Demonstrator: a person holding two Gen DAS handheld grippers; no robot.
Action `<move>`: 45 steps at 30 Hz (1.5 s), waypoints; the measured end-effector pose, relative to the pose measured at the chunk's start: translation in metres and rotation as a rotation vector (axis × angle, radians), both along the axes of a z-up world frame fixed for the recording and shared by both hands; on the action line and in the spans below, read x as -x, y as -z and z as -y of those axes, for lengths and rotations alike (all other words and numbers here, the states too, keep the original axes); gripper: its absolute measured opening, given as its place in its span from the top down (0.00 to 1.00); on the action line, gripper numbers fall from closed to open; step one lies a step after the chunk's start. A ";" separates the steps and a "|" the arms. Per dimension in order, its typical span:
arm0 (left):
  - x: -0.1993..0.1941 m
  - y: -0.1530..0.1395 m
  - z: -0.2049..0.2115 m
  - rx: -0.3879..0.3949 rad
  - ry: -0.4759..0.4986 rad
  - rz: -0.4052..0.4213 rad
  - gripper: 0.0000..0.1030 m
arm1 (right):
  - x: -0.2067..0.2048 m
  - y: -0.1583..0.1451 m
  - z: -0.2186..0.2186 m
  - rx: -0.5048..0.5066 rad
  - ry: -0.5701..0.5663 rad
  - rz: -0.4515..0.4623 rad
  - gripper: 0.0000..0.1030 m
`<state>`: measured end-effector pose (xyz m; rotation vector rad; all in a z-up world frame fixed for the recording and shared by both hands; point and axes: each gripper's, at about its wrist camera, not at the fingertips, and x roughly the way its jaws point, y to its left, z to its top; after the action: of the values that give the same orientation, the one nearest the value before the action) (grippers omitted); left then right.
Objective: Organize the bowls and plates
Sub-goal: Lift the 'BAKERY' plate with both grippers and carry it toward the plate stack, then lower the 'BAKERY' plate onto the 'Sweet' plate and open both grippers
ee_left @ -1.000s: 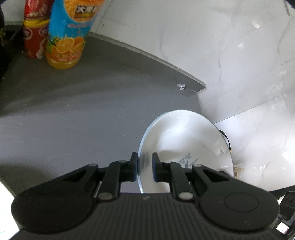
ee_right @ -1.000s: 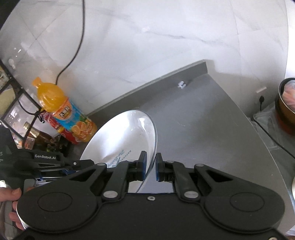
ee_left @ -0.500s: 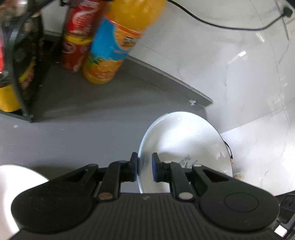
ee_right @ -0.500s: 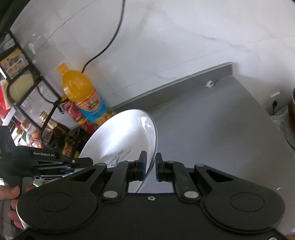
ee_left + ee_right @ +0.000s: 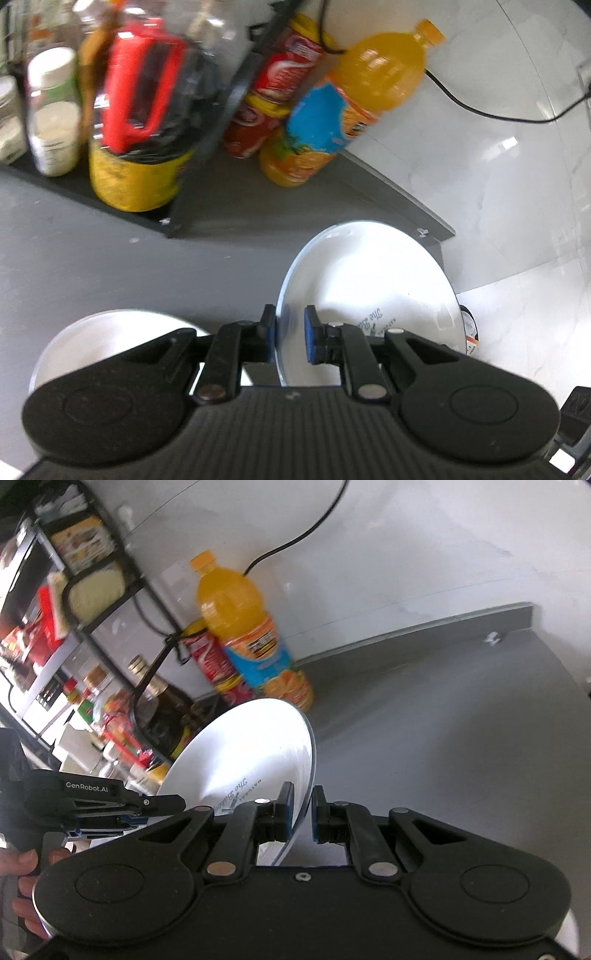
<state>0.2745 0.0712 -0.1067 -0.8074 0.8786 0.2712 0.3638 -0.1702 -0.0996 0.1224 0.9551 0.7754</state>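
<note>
A white plate (image 5: 369, 280) with printed lettering hangs tilted above the grey counter (image 5: 147, 266). My left gripper (image 5: 290, 332) is shut on its rim, blue pads pressing both faces. In the right wrist view the same plate (image 5: 251, 749) is pinched at its opposite rim by my right gripper (image 5: 303, 812), also shut. The left gripper (image 5: 162, 805) shows there at the plate's left edge. A second white plate (image 5: 110, 332) lies flat on the counter, lower left, partly hidden behind my left gripper's body.
An orange juice bottle (image 5: 351, 103) and red cans (image 5: 280, 85) stand against the marble wall. A black wire rack (image 5: 207, 122) full of jars and bottles fills the left. A black cable (image 5: 306, 531) hangs down the wall. A person's hand (image 5: 26, 867) grips the left handle.
Both grippers carried the plate leftward along the counter. The rack with its jars and the second white plate came into the left wrist view. The grips stayed the same.
</note>
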 end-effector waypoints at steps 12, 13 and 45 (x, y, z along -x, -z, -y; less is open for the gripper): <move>0.055 0.019 -0.027 0.032 -0.042 -0.057 0.87 | 0.043 0.018 -0.030 0.044 -0.059 -0.045 0.91; 0.059 0.021 -0.027 0.032 -0.043 -0.062 0.87 | 0.047 0.020 -0.031 0.043 -0.060 -0.050 0.91; 0.119 0.086 -0.052 0.064 -0.078 -0.240 0.87 | 0.104 0.068 -0.074 0.202 -0.167 -0.135 0.90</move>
<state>0.1554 0.1231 -0.1928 -0.8818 1.0861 0.4165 0.2596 -0.0965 -0.1672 -0.0834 1.1770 0.8266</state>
